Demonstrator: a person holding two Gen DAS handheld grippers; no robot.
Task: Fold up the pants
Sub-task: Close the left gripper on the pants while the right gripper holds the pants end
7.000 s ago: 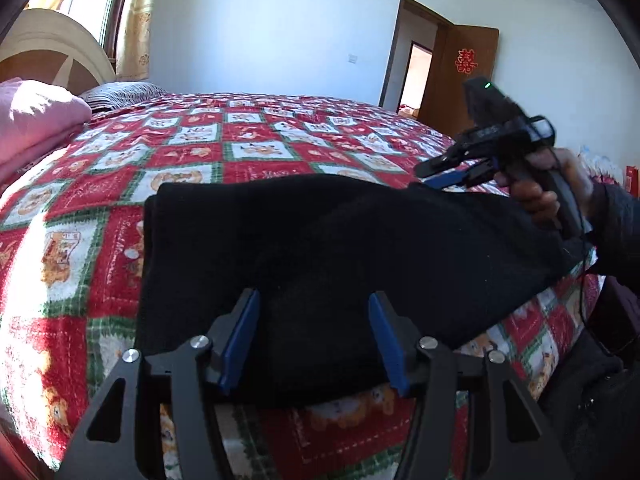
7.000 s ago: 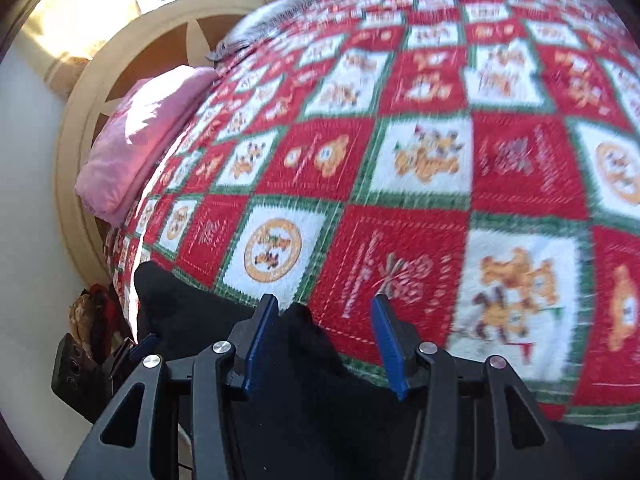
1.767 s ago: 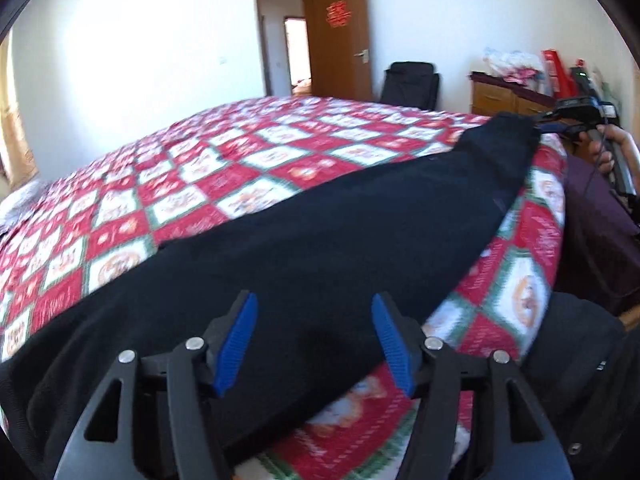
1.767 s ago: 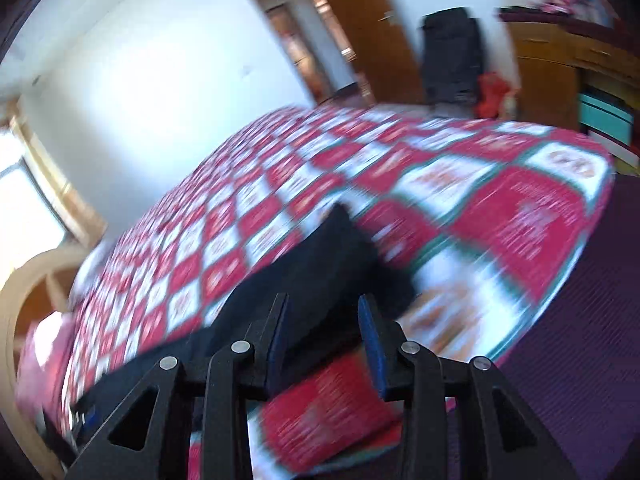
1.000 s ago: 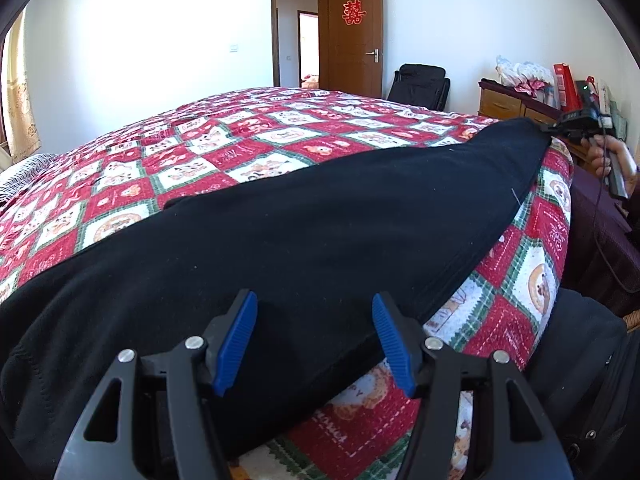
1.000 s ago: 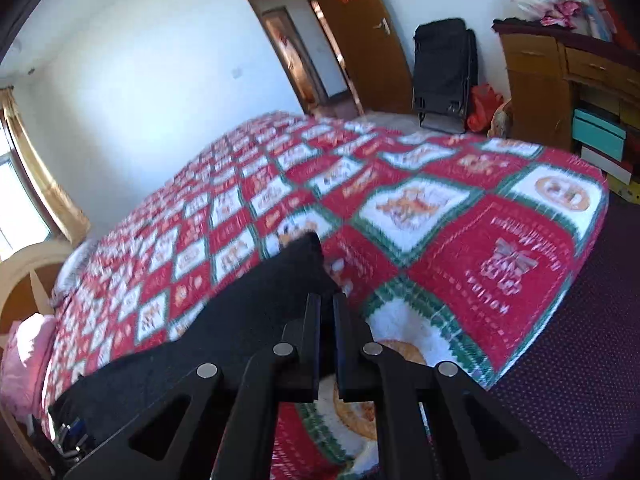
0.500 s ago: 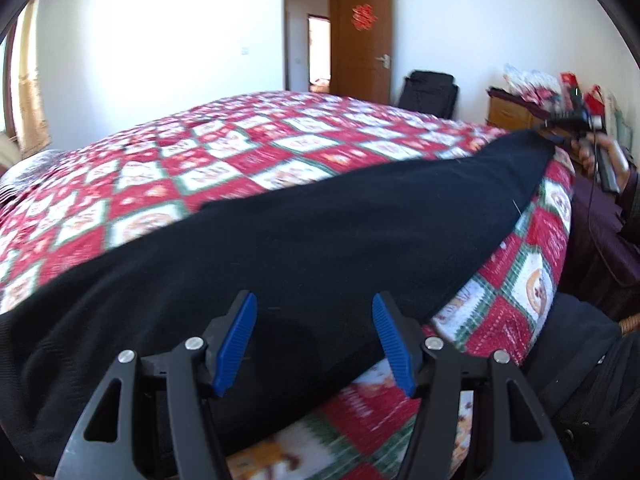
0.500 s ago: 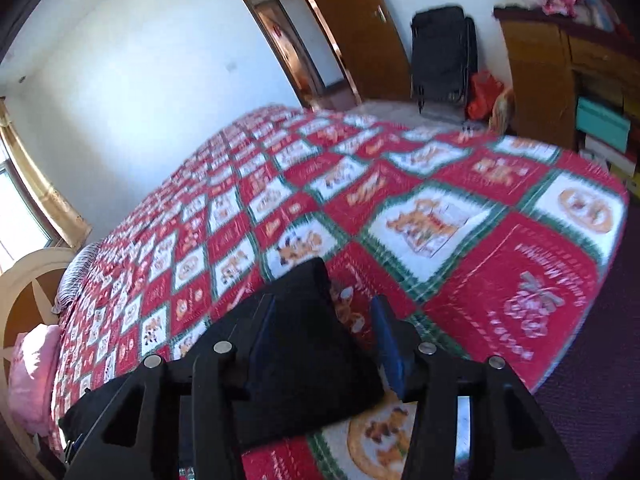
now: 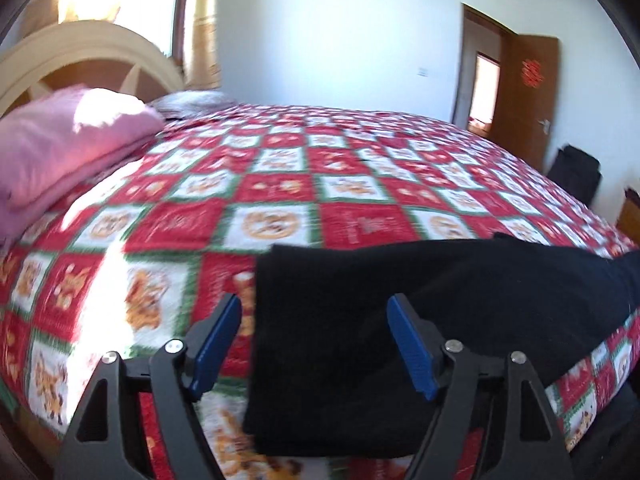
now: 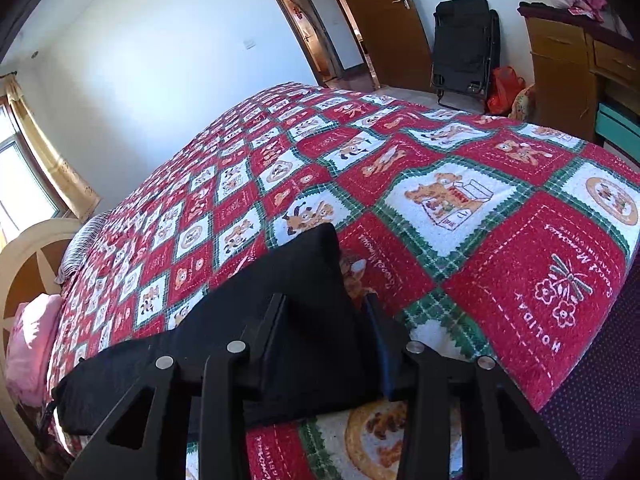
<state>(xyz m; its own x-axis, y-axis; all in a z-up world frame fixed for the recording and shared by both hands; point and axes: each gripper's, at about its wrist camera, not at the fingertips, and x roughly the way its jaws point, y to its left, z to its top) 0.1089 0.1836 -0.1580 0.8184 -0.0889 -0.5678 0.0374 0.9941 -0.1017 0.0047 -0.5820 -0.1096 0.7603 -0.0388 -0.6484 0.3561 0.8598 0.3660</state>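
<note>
Black pants [image 9: 400, 320], stretched lengthwise along the bed's near edge, laid flat, likely for the next fold. Left gripper [image 9: 314, 344]: fingers wide and opening, straddling one end, pressing nothing. Right gripper [image 10: 324, 336]: fingers closing around the other end's bunched corner, grip unclear. Beyond: patchwork quilt [image 10: 460, 200], pink pillow [image 9: 60, 140].

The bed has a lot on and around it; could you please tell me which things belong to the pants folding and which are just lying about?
Part of the job:
- black pants
- left gripper, jaws opening over the pants' end
- right gripper, jaws closing around the other end
- quilt, the folding surface

Just lying about:
- pink pillow
- folding chair
- dresser
</note>
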